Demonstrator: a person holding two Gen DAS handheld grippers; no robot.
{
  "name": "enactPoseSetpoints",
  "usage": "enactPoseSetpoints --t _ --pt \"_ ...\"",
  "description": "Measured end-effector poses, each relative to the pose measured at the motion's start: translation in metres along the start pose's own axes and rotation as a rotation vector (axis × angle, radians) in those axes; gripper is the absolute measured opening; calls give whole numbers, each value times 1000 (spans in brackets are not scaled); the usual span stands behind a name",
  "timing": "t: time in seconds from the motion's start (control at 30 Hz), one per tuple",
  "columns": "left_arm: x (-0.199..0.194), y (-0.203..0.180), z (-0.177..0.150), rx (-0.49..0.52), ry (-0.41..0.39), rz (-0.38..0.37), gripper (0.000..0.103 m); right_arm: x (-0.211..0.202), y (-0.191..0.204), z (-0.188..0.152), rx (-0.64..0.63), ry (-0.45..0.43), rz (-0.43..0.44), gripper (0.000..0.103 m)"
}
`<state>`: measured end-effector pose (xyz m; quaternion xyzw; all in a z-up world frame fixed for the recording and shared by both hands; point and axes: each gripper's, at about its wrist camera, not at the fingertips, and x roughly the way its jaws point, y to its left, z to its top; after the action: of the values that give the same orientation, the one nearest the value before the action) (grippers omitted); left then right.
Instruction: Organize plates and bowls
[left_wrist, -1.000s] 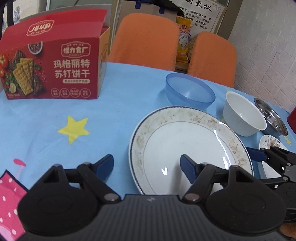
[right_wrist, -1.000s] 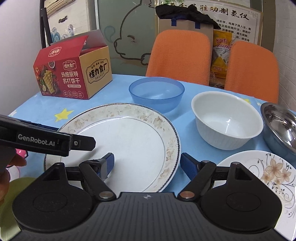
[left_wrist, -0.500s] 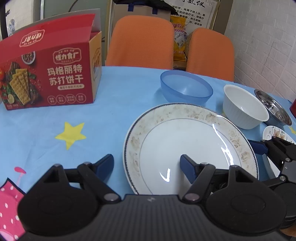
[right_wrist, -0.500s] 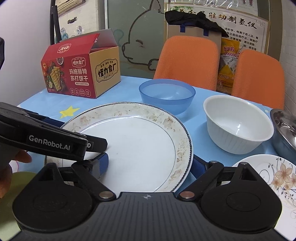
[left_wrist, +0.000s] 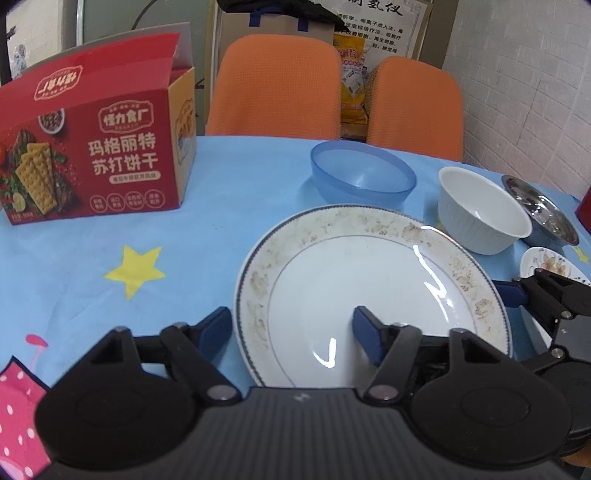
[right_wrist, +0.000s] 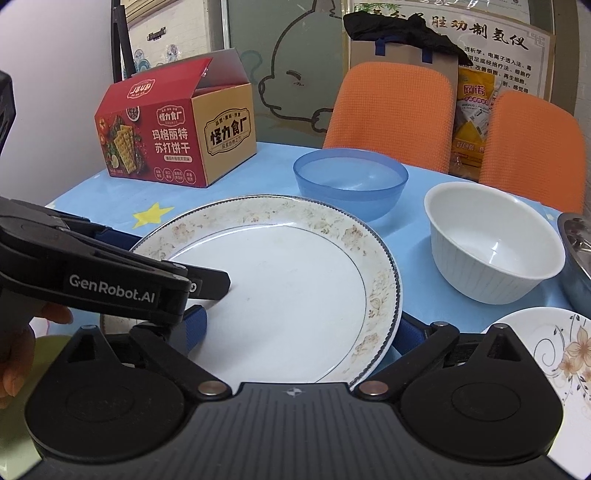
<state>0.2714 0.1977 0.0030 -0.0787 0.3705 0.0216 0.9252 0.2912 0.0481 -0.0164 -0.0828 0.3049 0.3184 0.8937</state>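
A large white plate (left_wrist: 369, 295) (right_wrist: 280, 295) with a faded floral rim lies on the blue tablecloth (left_wrist: 184, 240). My left gripper (left_wrist: 291, 328) (right_wrist: 164, 258) straddles its left rim, one finger outside and one over the well. Its jaws are closing, and the pads do not press the plate. My right gripper (right_wrist: 299, 328) straddles the right rim with wide jaws, its right finger under the rim. Behind stand a blue bowl (left_wrist: 364, 173) (right_wrist: 351, 181), a white bowl (left_wrist: 484, 214) (right_wrist: 495, 251), a steel bowl (left_wrist: 539, 210) (right_wrist: 576, 251) and a small flowered plate (left_wrist: 550, 262) (right_wrist: 546, 350).
A red cracker box (left_wrist: 92, 147) (right_wrist: 166, 136) stands open at the table's far left. Two orange chairs (left_wrist: 273, 88) (right_wrist: 388, 107) sit behind the table. A hand (right_wrist: 14, 350) holds the left gripper at the near left edge.
The plate's right rim now lies over my right finger, which stood beside it a second ago. The left gripper's inner finger reaches farther over the plate.
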Motion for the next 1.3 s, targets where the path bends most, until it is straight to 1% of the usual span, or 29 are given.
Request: enactPoseSetpoints --t 0.13,0.2,0.27,0.37,0.5,0.67,0.8,0.93,1.1,1.23,1.3 --pt "1 -6 4 -31 16 45 50 -5 -8 0 30 -26 -49 103" --pt "0 -9 7 -42 21 42 50 -8 -9 2 33 -36 -68 103" --pt "-6 -11 11 -47 7 36 49 -15 -8 5 35 -66 -83 103" --pt "-21 -16 17 -32 -18 44 49 -27 -8 12 46 -92 -84 103" --pt "-48 -19 13 -25 -45 44 49 -50 2 14 53 -112 -78 103" --pt "-86 -20 -11 -33 -60 49 49 -85 24 -2 49 -117 -56 103" --pt "-115 -20 -44 -43 -52 43 49 -112 46 -25 57 -111 -46 103" --pt "-135 -19 -79 -50 -42 58 49 -127 66 -48 67 -91 -36 103" --pt "-139 -12 -108 -70 -9 59 50 -130 80 -71 77 -65 -30 103" --pt "-133 -7 -116 -95 4 34 50 -126 85 -77 50 -67 -60 103" --pt "-130 -7 -118 -99 7 27 50 -123 85 -77 42 -65 -58 103"
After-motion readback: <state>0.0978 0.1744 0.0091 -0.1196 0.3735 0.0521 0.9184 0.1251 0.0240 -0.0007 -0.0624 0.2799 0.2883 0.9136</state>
